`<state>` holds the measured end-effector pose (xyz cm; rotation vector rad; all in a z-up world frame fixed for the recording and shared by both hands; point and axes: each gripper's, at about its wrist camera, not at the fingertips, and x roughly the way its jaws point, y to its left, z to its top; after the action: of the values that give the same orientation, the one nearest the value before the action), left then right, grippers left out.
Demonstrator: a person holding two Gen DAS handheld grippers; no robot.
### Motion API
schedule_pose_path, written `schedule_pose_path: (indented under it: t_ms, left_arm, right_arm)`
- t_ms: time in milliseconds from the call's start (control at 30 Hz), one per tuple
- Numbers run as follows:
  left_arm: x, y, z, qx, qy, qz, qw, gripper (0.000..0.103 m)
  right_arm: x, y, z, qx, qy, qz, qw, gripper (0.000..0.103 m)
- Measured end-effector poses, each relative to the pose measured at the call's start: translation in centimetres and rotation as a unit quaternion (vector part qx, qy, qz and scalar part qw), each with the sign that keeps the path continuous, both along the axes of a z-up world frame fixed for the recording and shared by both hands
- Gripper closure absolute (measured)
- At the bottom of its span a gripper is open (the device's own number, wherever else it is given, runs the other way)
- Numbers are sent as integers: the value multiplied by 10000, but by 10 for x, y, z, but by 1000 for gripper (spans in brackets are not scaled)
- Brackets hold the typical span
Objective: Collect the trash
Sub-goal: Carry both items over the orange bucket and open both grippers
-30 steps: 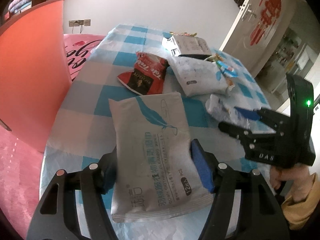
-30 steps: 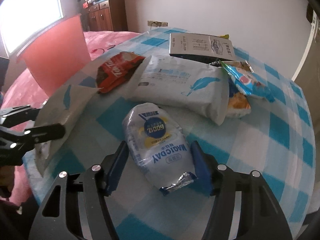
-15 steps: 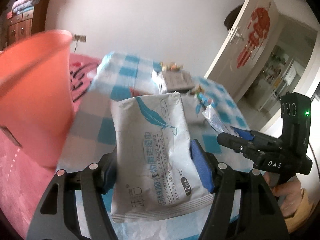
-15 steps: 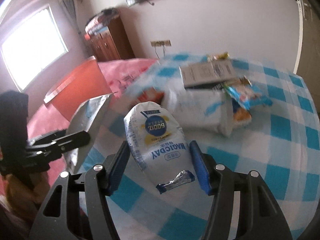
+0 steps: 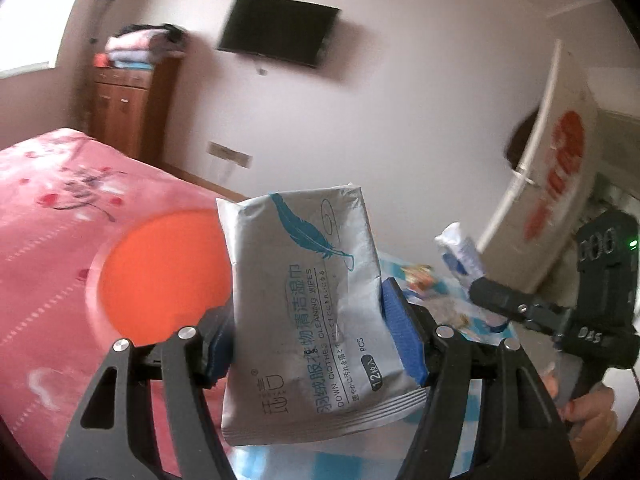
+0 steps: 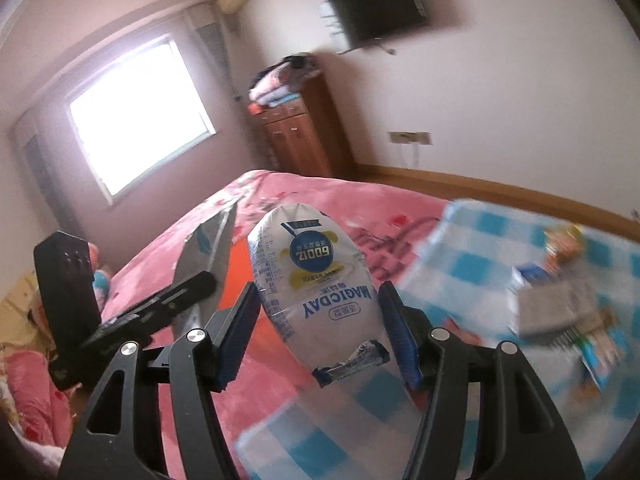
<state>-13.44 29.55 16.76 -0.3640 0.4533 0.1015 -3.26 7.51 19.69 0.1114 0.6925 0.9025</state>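
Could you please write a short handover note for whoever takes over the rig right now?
Left tongs: shut on the grey wet wipes pack, lifted off the table.
Right tongs: shut on the white MAGICDAY pouch, also in the air.
Orange bin: open, beside the pink bed, beyond both packs.
Done: two pieces picked up.
Left: drop both into the bin, then fetch the wrappers and box left on the checked table.

Matt silvery foil wipes pack (image 5: 304, 304); glossy clear-plastic bag (image 6: 320, 292) — smooth orange plastic bin (image 5: 160, 276)
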Motion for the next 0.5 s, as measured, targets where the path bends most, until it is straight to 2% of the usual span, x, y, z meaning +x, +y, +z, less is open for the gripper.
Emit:
schedule_pose_path:
  t_ms: [233,367,467,500]
  left_arm:
    - [13,39,-14,-16,263,608,9978,35]
    - [19,52,-28,-66,447,865,9952,33]
    - [16,58,-34,-57,541,977,9937,27]
    - [16,59,-35,-55,541,1005,9934,23]
  right_arm:
    - [21,81,4,-50,29,429,9991,41]
    - [30,105,-7,-81,217,529,9983,40]
    - [36,108,-16,73,421,517,9978,33]
    - [37,106,-18,136,468,474,9977,26]
